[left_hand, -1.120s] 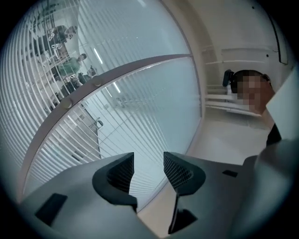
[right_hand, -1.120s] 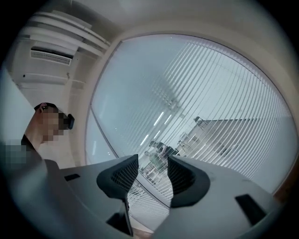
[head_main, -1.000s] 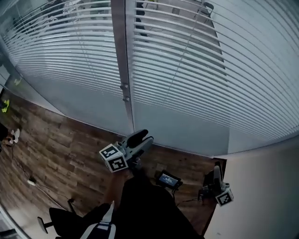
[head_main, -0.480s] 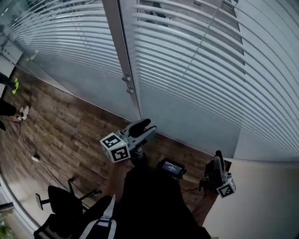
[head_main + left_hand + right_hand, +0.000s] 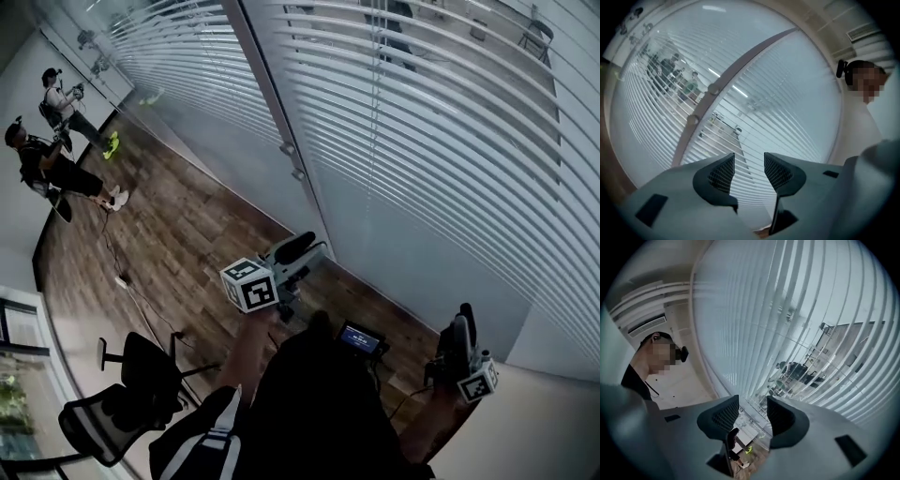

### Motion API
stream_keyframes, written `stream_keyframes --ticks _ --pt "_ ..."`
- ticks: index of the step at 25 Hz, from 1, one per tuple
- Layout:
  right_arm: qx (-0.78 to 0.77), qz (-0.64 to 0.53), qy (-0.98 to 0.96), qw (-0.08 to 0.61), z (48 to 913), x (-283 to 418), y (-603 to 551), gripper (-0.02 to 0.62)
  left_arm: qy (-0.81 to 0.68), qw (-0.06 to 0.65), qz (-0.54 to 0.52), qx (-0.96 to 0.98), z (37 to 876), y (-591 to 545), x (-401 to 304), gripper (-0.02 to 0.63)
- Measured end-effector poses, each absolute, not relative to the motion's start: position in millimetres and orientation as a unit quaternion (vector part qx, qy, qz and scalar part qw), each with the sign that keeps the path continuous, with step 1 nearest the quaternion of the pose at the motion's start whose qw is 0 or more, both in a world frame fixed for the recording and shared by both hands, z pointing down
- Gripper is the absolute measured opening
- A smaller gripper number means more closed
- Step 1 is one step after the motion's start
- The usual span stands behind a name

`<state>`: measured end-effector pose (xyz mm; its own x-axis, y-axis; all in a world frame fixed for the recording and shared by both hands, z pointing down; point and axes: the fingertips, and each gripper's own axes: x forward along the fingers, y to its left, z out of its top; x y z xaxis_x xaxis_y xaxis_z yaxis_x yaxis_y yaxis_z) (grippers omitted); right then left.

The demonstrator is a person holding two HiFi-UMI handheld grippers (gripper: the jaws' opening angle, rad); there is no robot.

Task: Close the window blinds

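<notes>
Two grippers are up in the air, and both hold nothing. The left hand-held gripper (image 5: 307, 251) has its jaws spread apart. The right hand-held gripper (image 5: 461, 323) has its jaws spread apart too. The window blinds (image 5: 450, 141) hang on the glass wall (image 5: 394, 253) in front, apart from both grippers. You can see through them.

Black office chair (image 5: 141, 394), wood floor (image 5: 192, 234), two people (image 5: 47, 169) far left
</notes>
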<state>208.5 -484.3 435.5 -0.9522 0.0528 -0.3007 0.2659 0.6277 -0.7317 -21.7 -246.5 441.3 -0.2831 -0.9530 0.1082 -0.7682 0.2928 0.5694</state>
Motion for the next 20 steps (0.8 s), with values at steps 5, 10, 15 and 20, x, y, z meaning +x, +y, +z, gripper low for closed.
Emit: stream_keyframes --ticks 5,10,15,20 --pt "0.067 -0.423 0.894 0.133 456 228 -494 0.181 -0.842 0.199 -0.153 0.477 469 -222 -81 0.269" --pt "0.042 -0.425 0.893 0.144 454 237 -492 0.181 -0.862 0.161 -0.182 0.445 465 -220 -140 0.279" --pt "0.027 -0.402 0.902 0.152 449 243 -479 0.181 -0.884 0.153 -0.147 0.417 494 -218 -174 0.278" --pt "-0.009 -0.392 0.910 0.136 444 255 -470 0.181 -0.876 0.146 -0.132 0.440 488 -229 -181 0.261"
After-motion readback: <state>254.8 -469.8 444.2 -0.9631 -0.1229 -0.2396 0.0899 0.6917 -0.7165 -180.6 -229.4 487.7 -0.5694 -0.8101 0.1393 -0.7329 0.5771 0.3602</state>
